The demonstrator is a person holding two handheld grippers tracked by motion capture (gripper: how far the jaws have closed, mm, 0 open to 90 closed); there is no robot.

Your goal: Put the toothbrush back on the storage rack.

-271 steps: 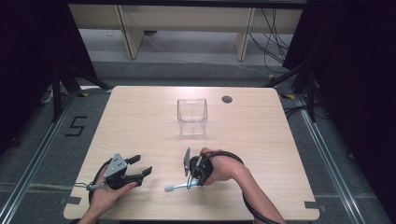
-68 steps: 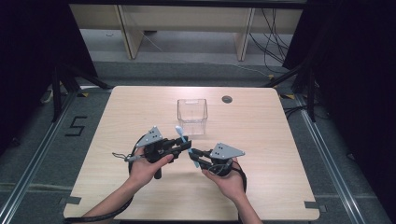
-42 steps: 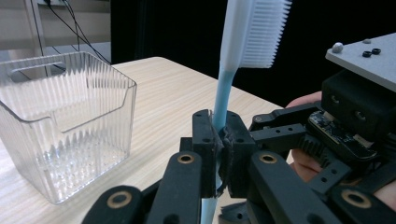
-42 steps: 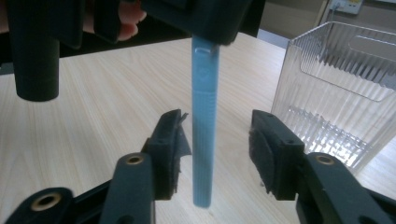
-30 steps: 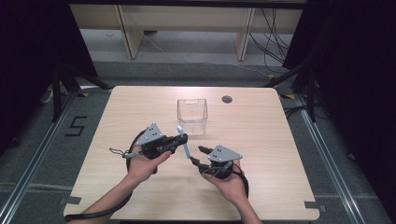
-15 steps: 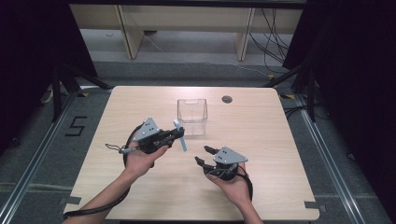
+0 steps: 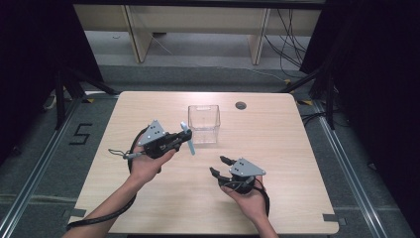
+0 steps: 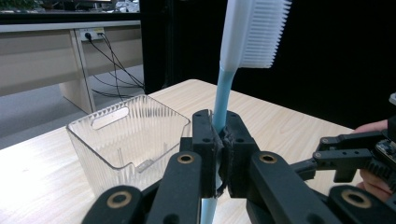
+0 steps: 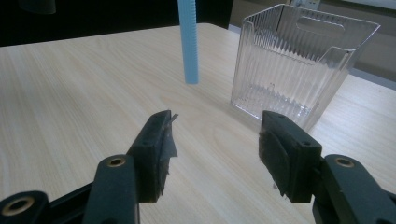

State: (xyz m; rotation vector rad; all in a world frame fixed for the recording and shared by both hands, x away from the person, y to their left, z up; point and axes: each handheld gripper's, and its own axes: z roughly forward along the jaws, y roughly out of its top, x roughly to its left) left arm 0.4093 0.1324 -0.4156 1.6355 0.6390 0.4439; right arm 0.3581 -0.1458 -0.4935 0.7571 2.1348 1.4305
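A light blue toothbrush [image 7: 187, 138] stands nearly upright in my left gripper [image 7: 181, 139], which is shut on its handle just left of the clear ribbed box [image 7: 204, 123]. In the left gripper view the white bristle head [image 8: 254, 32] rises above the jaws [image 8: 219, 140], with the box [image 8: 126, 135] behind on the left. My right gripper [image 7: 219, 165] hovers lower right of the brush. Its jaws have just been opening, with nothing between them. In the right gripper view [image 9: 215, 144] the handle's end [image 9: 188, 42] hangs ahead, beside the box [image 9: 299, 65].
The light wooden table [image 7: 297, 148] has a small round cable hole [image 7: 241, 105] at the back, right of the box. Black curtains flank both sides. Metal floor rails run along the table's left and right.
The brush, once in the right gripper near the front edge, now sits in the left. Over the last second the left gripper lifted it slightly toward the box, and the right jaws widened.
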